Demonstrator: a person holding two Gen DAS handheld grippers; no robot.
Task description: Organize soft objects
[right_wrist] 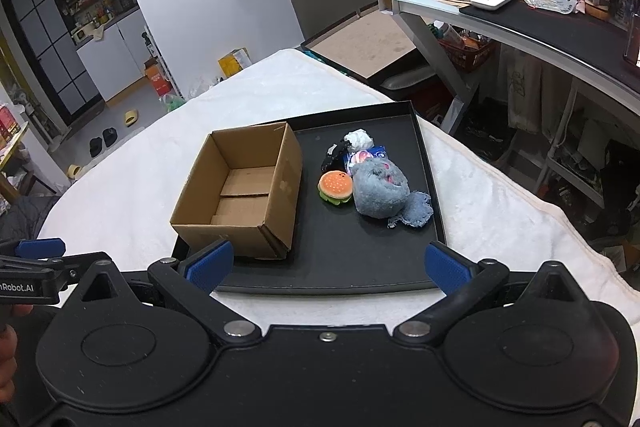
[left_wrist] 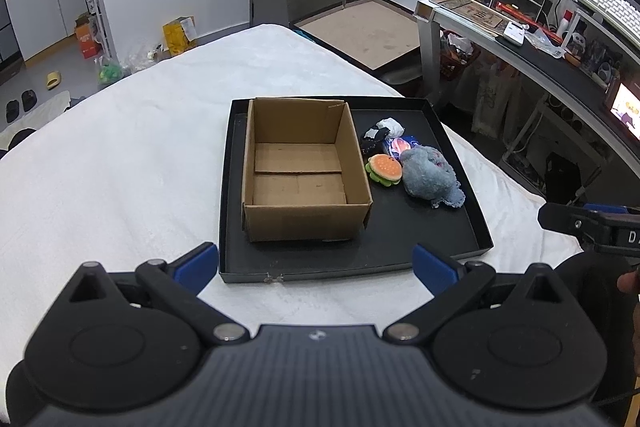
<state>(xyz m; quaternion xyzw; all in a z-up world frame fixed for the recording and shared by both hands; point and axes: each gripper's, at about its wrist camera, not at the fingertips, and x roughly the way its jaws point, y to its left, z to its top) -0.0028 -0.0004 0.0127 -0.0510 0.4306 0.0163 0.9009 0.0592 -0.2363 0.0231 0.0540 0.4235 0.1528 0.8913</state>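
Soft objects, one cluster, on the right half of a black tray, just right of the cardboard box:
- burger plush, orange top with green frill, nearest the box wall
- grey-blue plush, largest, touching the burger plush on its right, a flap of it spread on the tray floor
- pink-and-blue item, partly hidden behind the two above; kind cannot be told
- black-and-white soft piece, behind the burger plush
- white crumpled piece, farthest back

Cardboard box: open top, nothing inside, standing on the left half of the tray

Tray: lies on a bench covered with white cloth

Left gripper: blue-padded fingers wide apart, holding nothing, near the tray's front edge

Right gripper: fingers wide apart, holding nothing, at the tray's front edge, beside the left one
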